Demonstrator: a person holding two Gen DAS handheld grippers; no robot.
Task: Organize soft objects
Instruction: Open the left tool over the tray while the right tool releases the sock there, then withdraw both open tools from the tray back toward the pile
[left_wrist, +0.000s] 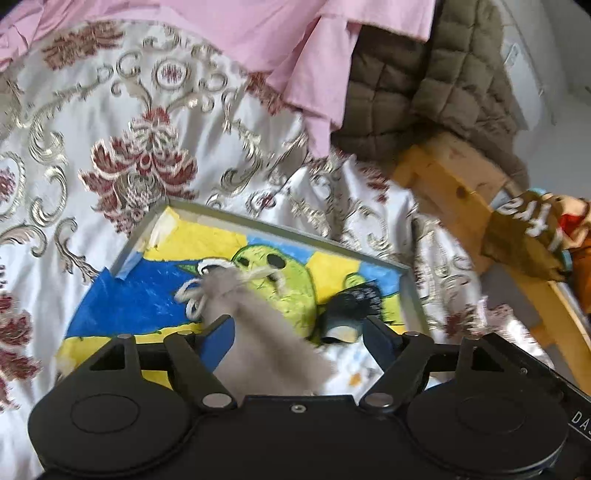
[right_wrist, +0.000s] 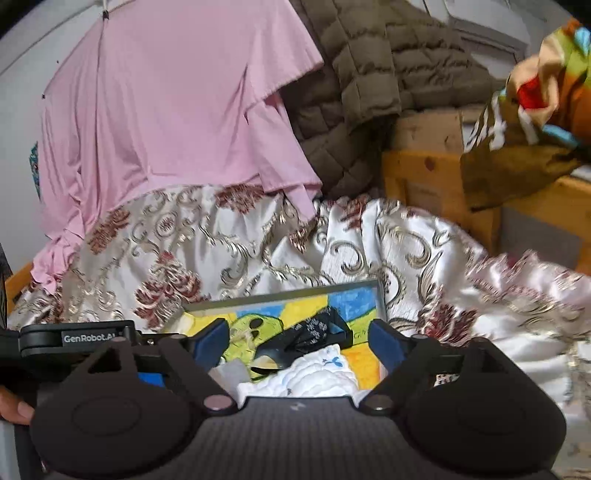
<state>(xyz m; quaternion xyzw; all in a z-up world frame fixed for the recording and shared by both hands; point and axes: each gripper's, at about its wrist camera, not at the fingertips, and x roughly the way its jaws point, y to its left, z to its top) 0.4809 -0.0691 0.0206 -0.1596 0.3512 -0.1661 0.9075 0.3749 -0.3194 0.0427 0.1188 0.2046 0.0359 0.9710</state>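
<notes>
Above the painted tray (left_wrist: 177, 214), my left gripper (left_wrist: 299, 328) stands wide open around a grey pouch (left_wrist: 258, 332) (right gripper (right_wrist: 299, 339) open too, holding nothing).

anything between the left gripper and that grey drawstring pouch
No. The grey pouch already lies between the open fingers of the left gripper, on the painted tray, with nothing visible in the way.

A flat framed painting in blue, yellow and green (left_wrist: 155, 291) lies on a white satin bedspread with red and gold flowers (left_wrist: 110, 122). On the painting, a grey fuzzy drawstring pouch (left_wrist: 255, 317), a black patterned cloth (right_wrist: 314, 330) and white quilted fabric (right_wrist: 317, 376) crowd its near right part; its left part is bare. At the far side, a hanging pink garment (right_wrist: 166, 110) and an olive quilted jacket (right_wrist: 369, 85) close off the way. A wooden frame (left_wrist: 458, 199) blocks the right.
</notes>
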